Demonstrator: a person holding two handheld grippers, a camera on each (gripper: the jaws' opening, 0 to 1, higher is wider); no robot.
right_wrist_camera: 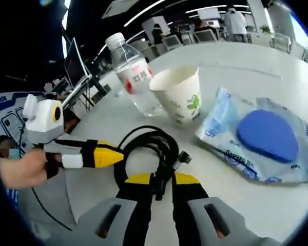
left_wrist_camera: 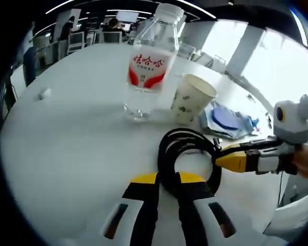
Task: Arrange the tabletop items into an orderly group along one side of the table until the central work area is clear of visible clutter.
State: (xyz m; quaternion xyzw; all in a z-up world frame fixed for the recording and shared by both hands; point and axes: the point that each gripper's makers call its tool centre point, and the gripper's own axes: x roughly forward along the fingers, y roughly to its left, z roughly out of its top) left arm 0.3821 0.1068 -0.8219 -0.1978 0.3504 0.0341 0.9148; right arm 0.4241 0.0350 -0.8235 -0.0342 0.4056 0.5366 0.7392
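1. My left gripper (left_wrist_camera: 167, 190) has bare table (left_wrist_camera: 66, 138) open to its left.
2. Ahead, the water bottle (left_wrist_camera: 148, 61) and paper cup (left_wrist_camera: 191, 98) stand close together, blocking passage.
3. The blue packet (right_wrist_camera: 262, 136) crowds my right gripper's (right_wrist_camera: 161, 188) right side.

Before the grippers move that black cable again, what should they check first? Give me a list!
1. Left gripper shut on the black cable: ok, its jaws pinch the coil.
2. Right gripper shut on the cable too: ok, both hold the same coil from opposite sides.
3. Water bottle upright: ok, but it is tall and close behind the cable, so it could tip.
4. Paper cup upright: ok, standing beside the bottle.
5. Blue packet clear of the cable: ok, lying flat to one side.
6. Cable end free of snags: cannot tell, the loops overlap.
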